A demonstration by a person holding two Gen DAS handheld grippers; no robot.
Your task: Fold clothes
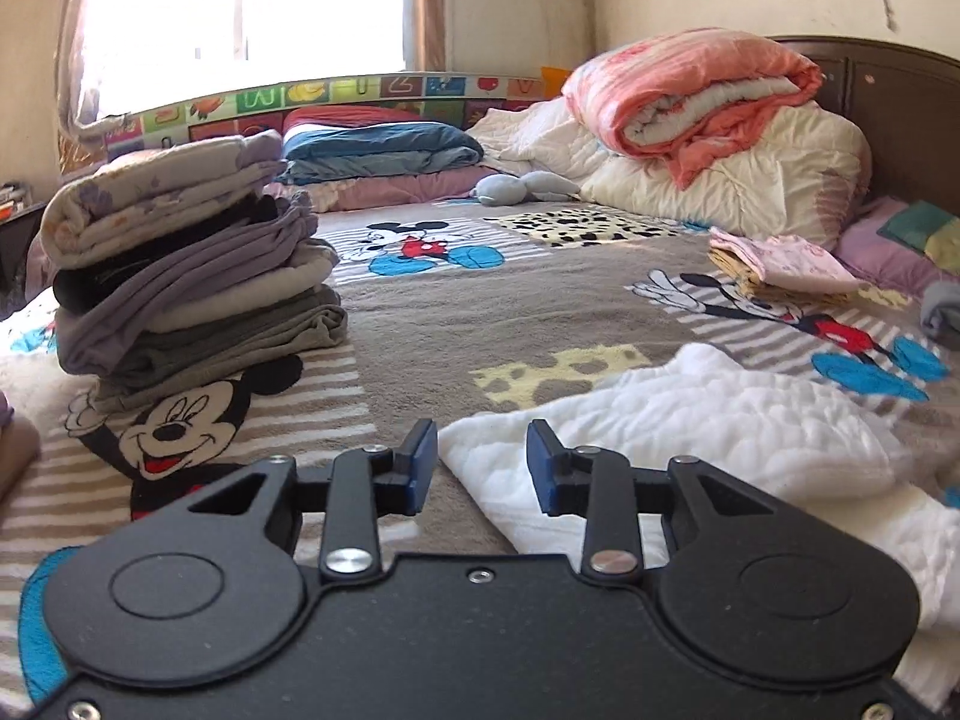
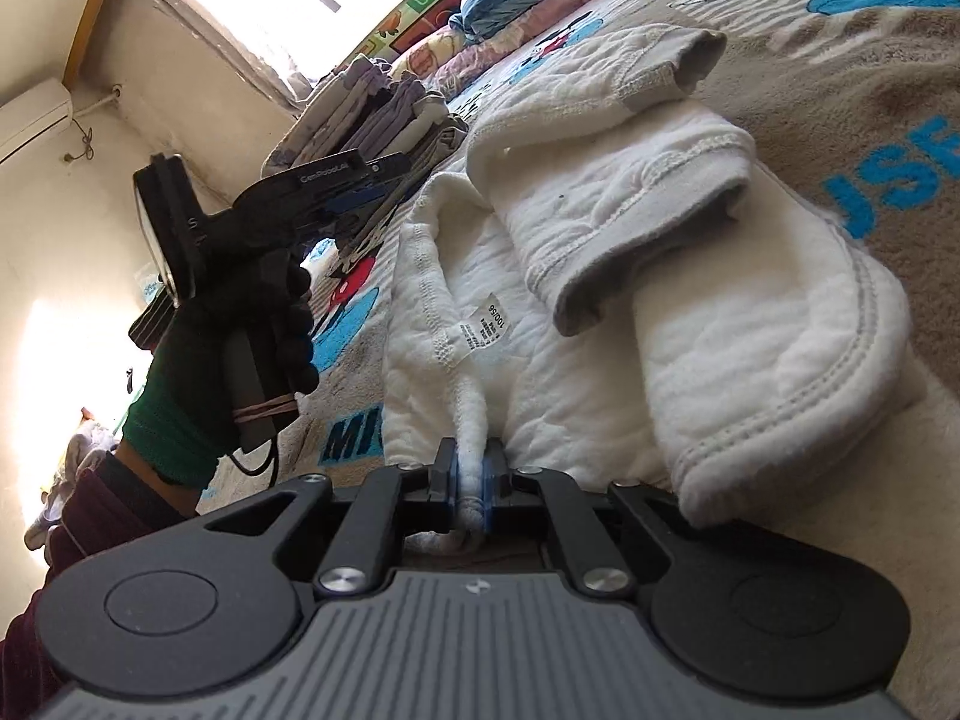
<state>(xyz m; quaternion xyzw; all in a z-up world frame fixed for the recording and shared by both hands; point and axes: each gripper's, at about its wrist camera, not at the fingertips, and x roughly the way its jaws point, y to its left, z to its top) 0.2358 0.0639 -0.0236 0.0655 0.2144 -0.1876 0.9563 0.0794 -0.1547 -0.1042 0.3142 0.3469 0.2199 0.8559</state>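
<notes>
While the right gripper (image 2: pixel 471 471) is pressed tight on a bunched edge of the white garment (image 2: pixel 630 252), the left gripper (image 1: pixel 482 459) stands apart from the cloth with its jaws part-spread and nothing between them. That white quilted piece lies crumpled on the cartoon-print blanket (image 1: pixel 420 312), partly doubled over itself, with 1 sleeve or cuff (image 2: pixel 672 60) trailing toward the far end and a care label (image 2: pixel 483 333) showing just beyond the pinched edge. Seen from the right wrist, the garment's long axis runs away from the pinch and up toward the far side of the bed. From the left wrist, the cloth starts just ahead and stretches off to the right, its near corner (image 1: pixel 474 450) sitting close under the open pads. So the free left gripper looks nearer to the unheld near edge, while the right already anchors its own end. My reading is that the coming move needs the left to drop onto that corner and take a 2nd grip, so the piece can be drawn flat along its length. A stack of folded clothes (image 1: pixel 180 264) sits well off to the left.
</notes>
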